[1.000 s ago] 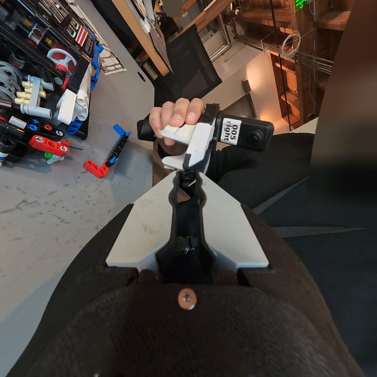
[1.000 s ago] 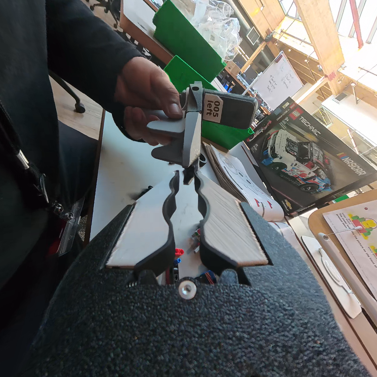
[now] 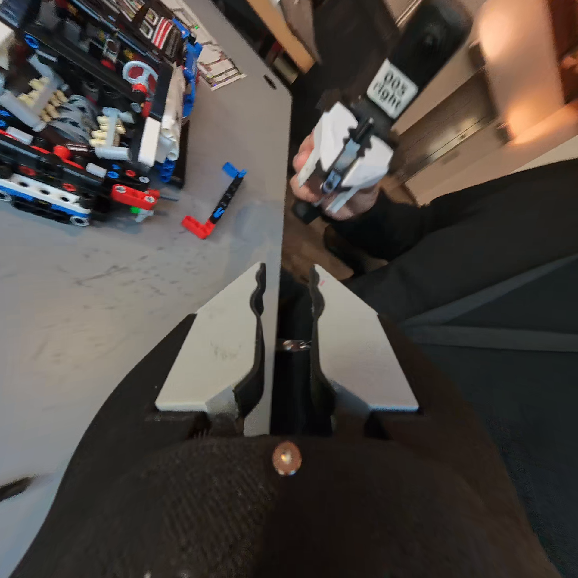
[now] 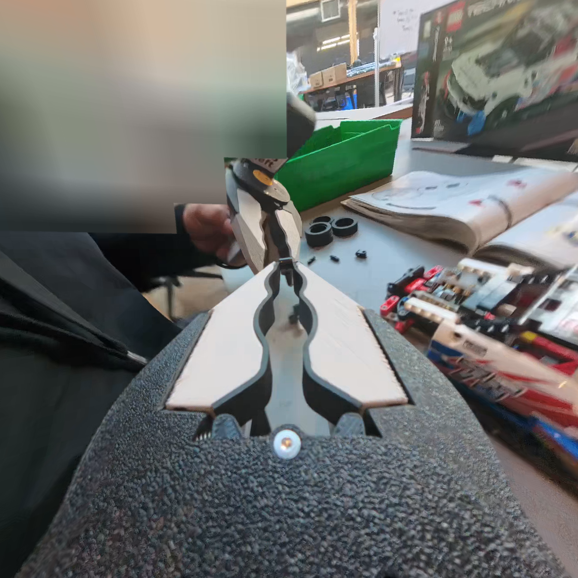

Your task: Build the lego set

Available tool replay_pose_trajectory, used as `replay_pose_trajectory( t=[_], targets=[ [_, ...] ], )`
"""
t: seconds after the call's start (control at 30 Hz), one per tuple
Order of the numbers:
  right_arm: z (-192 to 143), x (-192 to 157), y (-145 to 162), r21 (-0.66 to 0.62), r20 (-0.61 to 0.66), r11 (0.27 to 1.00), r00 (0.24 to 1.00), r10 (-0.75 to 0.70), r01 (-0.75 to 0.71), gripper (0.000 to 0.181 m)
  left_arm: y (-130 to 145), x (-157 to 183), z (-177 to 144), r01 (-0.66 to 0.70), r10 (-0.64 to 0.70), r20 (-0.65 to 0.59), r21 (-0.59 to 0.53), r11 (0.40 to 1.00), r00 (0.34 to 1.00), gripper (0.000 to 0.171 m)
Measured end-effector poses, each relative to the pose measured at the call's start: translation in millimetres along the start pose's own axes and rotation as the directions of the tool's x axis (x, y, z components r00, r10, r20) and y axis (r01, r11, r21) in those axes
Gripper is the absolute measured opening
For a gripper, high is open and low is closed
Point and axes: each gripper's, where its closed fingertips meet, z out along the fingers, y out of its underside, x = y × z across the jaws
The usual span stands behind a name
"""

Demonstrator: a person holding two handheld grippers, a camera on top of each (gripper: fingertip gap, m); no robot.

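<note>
Now the right gripper (image 4: 283,266) pinches a tiny piece (image 4: 287,272) at its jaws' tips, likely hard, light and easy to drop; the left gripper's (image 3: 286,275) jaws are apart, car (image 3: 78,150) off to their left.

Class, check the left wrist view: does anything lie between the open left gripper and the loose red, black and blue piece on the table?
Nothing visible does. Only bare table separates the left gripper from the loose piece; the car model stands further left, off that line.
</note>
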Motion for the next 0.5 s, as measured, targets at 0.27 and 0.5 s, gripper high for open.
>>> replay_pose_trajectory(
  t=[0.27,0.5],
  targets=[
    [-3.9,5.2,17.2,-0.077,-0.045,0.993,0.995,0.086,-0.089,0.007,14.0,-34.6,-19.3,-0.132,0.154,0.172,-0.135,0.982,0.973,0.031],
    [11.1,-2.2,46.3,-0.272,-0.069,0.962,0.998,-0.006,-0.013,0.007,18.3,-27.0,-6.3,-0.248,0.279,0.165,-0.187,0.951,0.946,0.032]
  ],
)
